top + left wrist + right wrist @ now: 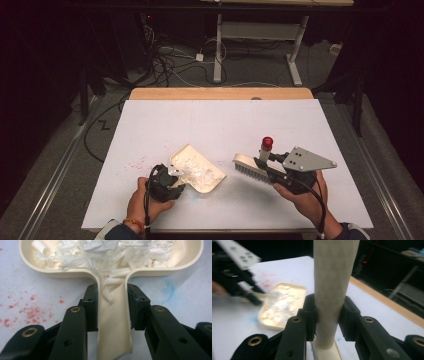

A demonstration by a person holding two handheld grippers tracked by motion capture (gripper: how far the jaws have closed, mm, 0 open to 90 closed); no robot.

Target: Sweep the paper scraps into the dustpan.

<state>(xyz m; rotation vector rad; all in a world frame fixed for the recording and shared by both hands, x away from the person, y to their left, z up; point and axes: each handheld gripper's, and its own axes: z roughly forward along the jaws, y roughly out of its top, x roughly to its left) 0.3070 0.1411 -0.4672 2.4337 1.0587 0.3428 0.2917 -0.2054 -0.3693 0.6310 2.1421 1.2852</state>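
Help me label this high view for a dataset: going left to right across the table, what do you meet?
Red speckle stains → left gripper → cream dustpan full of white paper shreds → brush with its red-tipped handle → right gripper.

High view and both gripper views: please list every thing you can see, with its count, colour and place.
dustpan: one, cream, near centre of table, handle in the left gripper
paper shreds: a heap, white, inside the dustpan
brush: one, cream with a red handle tip, right of the dustpan, handle in the right gripper
red specks: scattered, on the sheet left of the dustpan
blue smudge: one, on the sheet beside the dustpan
table: one, wooden, under a white sheet
cables: several, on the floor beyond
left gripper: black, shut on dustpan handle
right gripper: black, shut on brush handle
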